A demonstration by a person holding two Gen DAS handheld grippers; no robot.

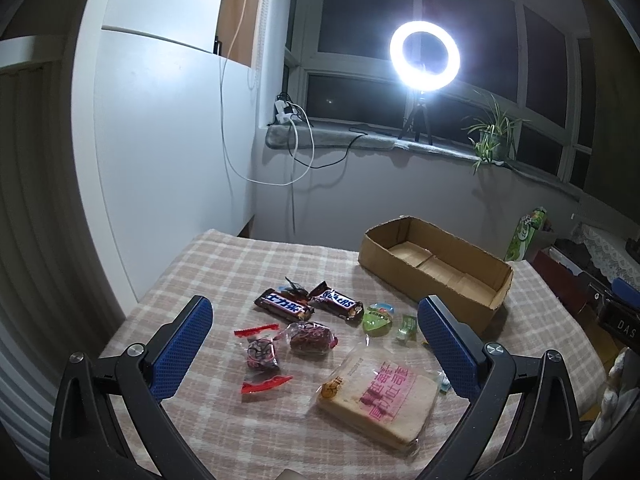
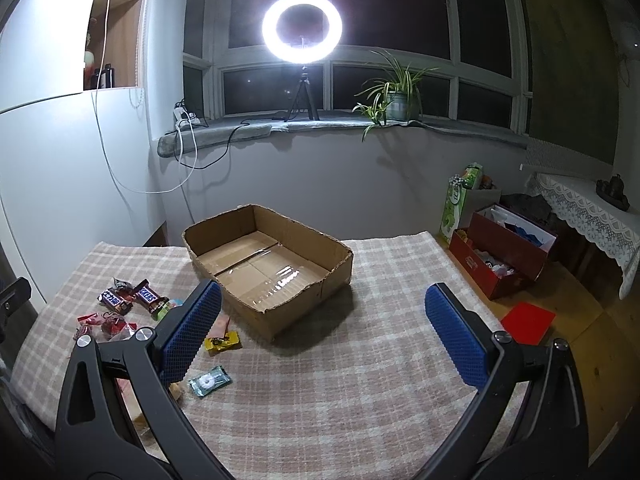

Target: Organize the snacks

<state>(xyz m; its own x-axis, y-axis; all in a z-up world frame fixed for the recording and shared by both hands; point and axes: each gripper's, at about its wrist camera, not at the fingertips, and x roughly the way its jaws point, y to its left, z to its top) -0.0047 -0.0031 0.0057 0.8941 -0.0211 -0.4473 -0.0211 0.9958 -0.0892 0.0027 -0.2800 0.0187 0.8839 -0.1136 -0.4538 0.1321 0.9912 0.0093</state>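
Open cardboard box (image 2: pixel 268 264) near the far edge of the tabletop (image 2: pixel 360 380), nothing inside but bare taped flaps. All snacks outside it, on the checked cloth toward the left edge: two Snickers bars (image 1: pixel 284 304) side by side, a dark crumpled wrapper (image 1: pixel 294 284) just behind them; nearer, two clear packets of dark red sweets (image 1: pixel 308 338) with red torn strips (image 1: pixel 264 384); a round green jelly cup (image 1: pixel 376 320) and a small green candy (image 1: pixel 406 328) just beside it; a bagged slice of toast (image 1: pixel 380 404) close to the near edge. Between box and near edge, a yellow wrapped candy (image 2: pixel 222 342) and a teal packet with a white ring sweet (image 2: pixel 210 380).

Left gripper (image 1: pixel 316 344) spread wide above the snacks, holding nothing. Right gripper (image 2: pixel 324 332) likewise wide apart, empty, over bare cloth beside the box.

Toast partly hidden behind the right gripper's left finger in its own view; small items by the left gripper's right finger cut off, hard to identify.

Beyond: ring light (image 2: pixel 302 26) on a tripod and potted plant (image 2: pixel 396 96) on the windowsill; red boxes (image 2: pixel 500 256) on the floor off the right edge.
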